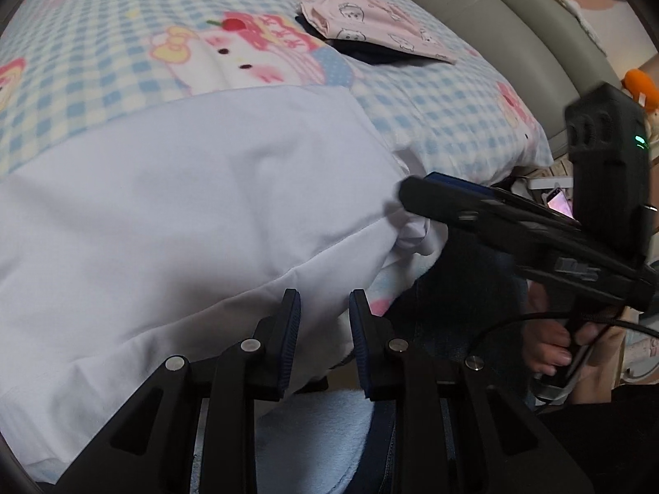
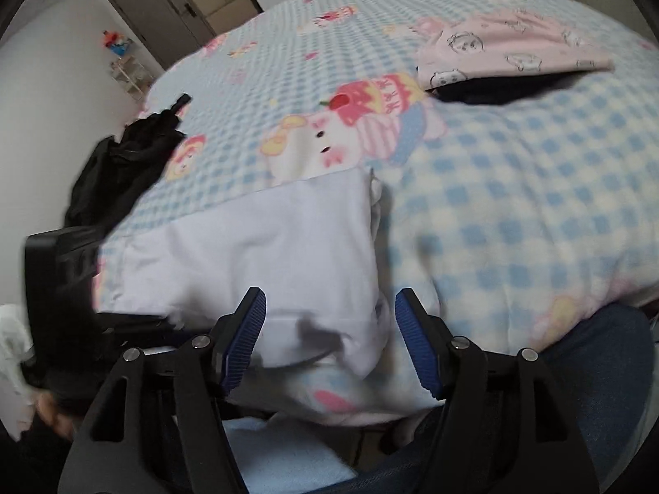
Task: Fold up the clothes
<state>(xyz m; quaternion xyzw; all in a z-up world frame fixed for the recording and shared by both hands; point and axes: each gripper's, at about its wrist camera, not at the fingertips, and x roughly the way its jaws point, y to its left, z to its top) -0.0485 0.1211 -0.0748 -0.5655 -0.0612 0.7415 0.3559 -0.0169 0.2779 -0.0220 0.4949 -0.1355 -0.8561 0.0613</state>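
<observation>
On the checked bed (image 1: 453, 115), our white garment (image 1: 185, 214) lies near the front edge, smooth, with a bunched corner. Both grippers hover there: left gripper (image 1: 323, 308) narrowly parted, white cloth between; right gripper (image 2: 329, 308) wide, gripping nothing. We risk pinching the blanket too, spoiling the fold.

Beside the smooth matt white cloth garment (image 1: 185, 206), the checked blanket (image 1: 445, 111) looks fleecy, and the left gripper (image 1: 324, 308) is matt black plastic with ribbed blue pads (image 1: 291, 329).
</observation>
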